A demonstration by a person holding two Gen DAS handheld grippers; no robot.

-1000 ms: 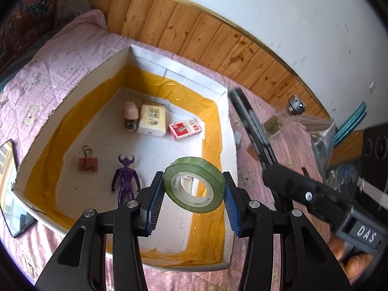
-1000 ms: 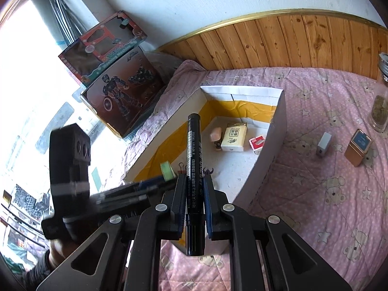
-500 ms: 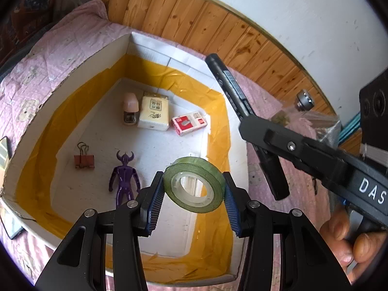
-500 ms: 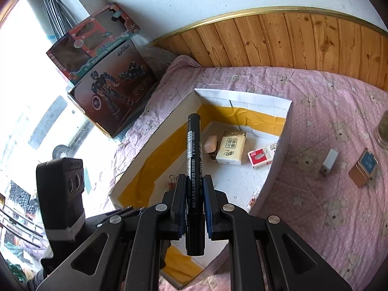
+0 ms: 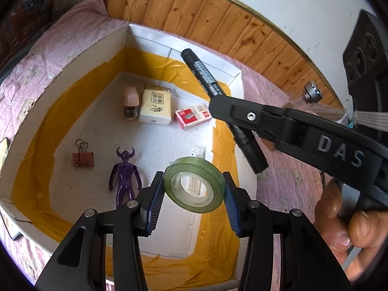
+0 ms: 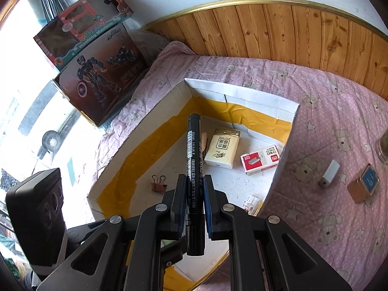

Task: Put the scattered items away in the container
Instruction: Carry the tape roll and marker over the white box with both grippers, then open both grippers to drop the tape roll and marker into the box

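Since a second ago the right gripper [image 6: 194, 203] has swung in over the box [image 5: 238, 77], so its black marker [image 6: 193, 155] now hangs above the box's right wall and far corner in the left wrist view, where before it lay off to the side. Clamped on the marker's lower barrel, the jaws leave the capped end pointing forward and down. One roll of green tape [image 5: 194, 184] sits squeezed between the left gripper [image 5: 194, 202] pads, tilted, above the near part of the box floor. Inside the white, yellow-taped box lie six loose things — one purple figure [image 5: 125, 175], one binder clip [image 5: 82, 156], one tissue pack [image 5: 156, 106], one red staple box [image 5: 192, 116], one small pinkish item [image 5: 130, 103], one die [image 5: 196, 150]. Outside on the pink quilt [image 6: 315, 111] rest one white block [image 6: 329, 173] and one tan box [image 6: 363, 183], just beside each other. A person's hand [image 5: 346, 225] grips the right tool's handle.
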